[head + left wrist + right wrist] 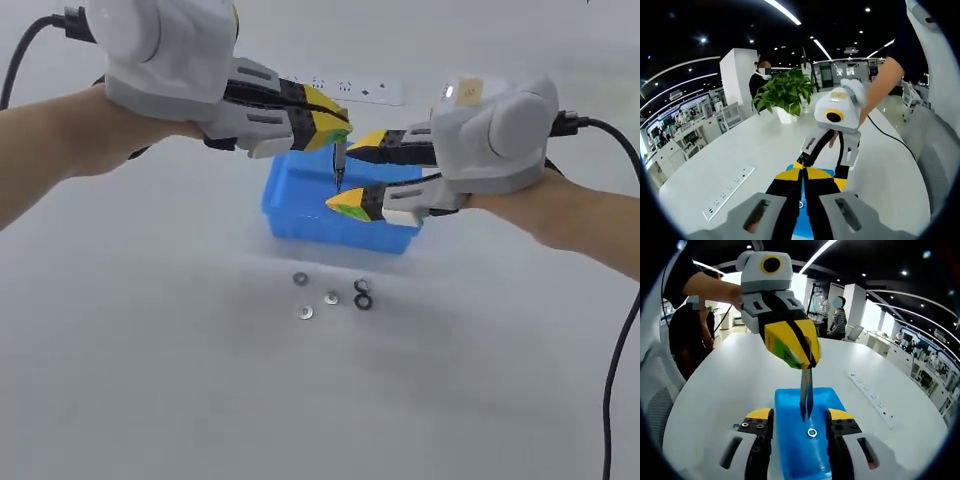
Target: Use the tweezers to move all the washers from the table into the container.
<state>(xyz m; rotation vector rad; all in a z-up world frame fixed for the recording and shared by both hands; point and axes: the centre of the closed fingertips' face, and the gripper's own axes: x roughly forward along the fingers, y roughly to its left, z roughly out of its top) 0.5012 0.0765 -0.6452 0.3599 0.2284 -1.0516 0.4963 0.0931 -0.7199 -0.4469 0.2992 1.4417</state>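
My left gripper (340, 128) is shut on dark metal tweezers (338, 165) that point straight down over the blue container (295, 205). In the right gripper view the tweezers (804, 392) hang from the left gripper (807, 359), their tips just above the container (790, 455) floor, where one washer (812, 432) lies. My right gripper (342, 176) stands open at the container's right side, one jaw on each side of the tweezer tips. Several washers (331, 297) lie on the white table in front of the container; two are dark (363, 300).
A white power strip (350, 88) lies behind the container. Black cables (615, 330) trail from both grippers. A potted plant (785, 92) stands far back on the table. People stand in the background beyond the table.
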